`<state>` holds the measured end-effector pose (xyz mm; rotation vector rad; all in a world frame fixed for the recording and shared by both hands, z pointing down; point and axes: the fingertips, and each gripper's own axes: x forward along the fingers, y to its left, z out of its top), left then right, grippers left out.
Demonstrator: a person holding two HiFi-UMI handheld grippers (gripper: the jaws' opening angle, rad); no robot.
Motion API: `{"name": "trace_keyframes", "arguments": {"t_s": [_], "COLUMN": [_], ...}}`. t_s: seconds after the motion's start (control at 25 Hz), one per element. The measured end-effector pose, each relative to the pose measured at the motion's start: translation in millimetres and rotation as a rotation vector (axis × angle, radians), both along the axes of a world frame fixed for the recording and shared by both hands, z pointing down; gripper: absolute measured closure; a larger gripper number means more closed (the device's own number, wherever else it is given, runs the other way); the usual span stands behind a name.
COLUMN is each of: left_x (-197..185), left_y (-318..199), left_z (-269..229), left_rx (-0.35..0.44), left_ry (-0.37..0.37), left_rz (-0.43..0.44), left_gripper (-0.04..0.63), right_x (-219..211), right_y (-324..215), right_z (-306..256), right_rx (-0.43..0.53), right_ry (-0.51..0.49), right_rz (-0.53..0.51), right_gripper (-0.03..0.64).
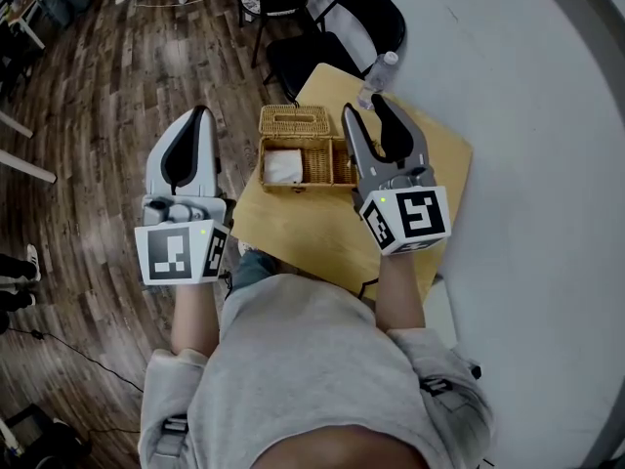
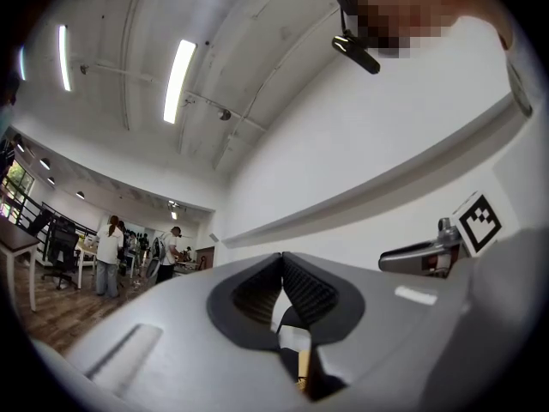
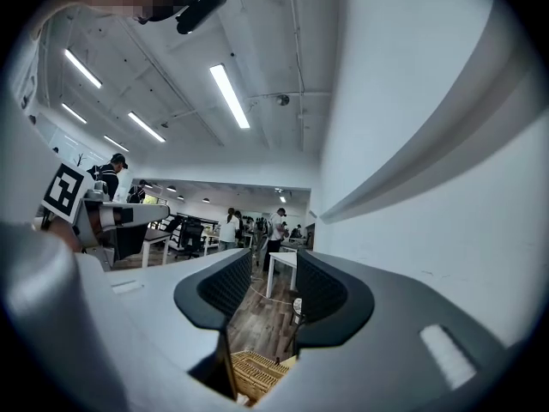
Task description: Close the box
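Places the open wicker box, long axis crosswise and lid laid back on its far side, just left of the spread, empty right gripper, farther from the pressed-together left gripper.

light: bright ceiling tubes | shadows: soft | edges: fisheye-bent, dark vignette | focus: sharp

Clear plastic water bottle is crowding the far-right corner of the open woven wicker box. White wall is blocking the right side. Black chairs are standing behind. The left, over the dark wood floor, is lying open.
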<state>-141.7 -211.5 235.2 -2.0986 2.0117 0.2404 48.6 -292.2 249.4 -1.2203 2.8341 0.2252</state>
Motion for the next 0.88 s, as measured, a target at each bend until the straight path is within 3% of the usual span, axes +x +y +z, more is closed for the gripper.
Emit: {"name": "trace_keyframes", "arguments": {"t_s": [0.48, 0.88], "left_x": [-40.8, -56.7], "left_y": [-87.3, -141.9], "left_z": [13.9, 45.6], "left_rx": [-0.035, -0.101], "left_ry": [0.024, 0.062], "left_rz": [0.135, 0.242], "left_gripper": [0.537, 0.537], "right_x": [-45.7, -65.0], "right_y": [-68.0, -106.3], "right_z": [26.9, 89.4], "right_rx": [-0.138, -0.342], "right_ry": [0.069, 0.148], "right_rz": [0.098, 0.172], "right_gripper": [0.454, 0.454]}}
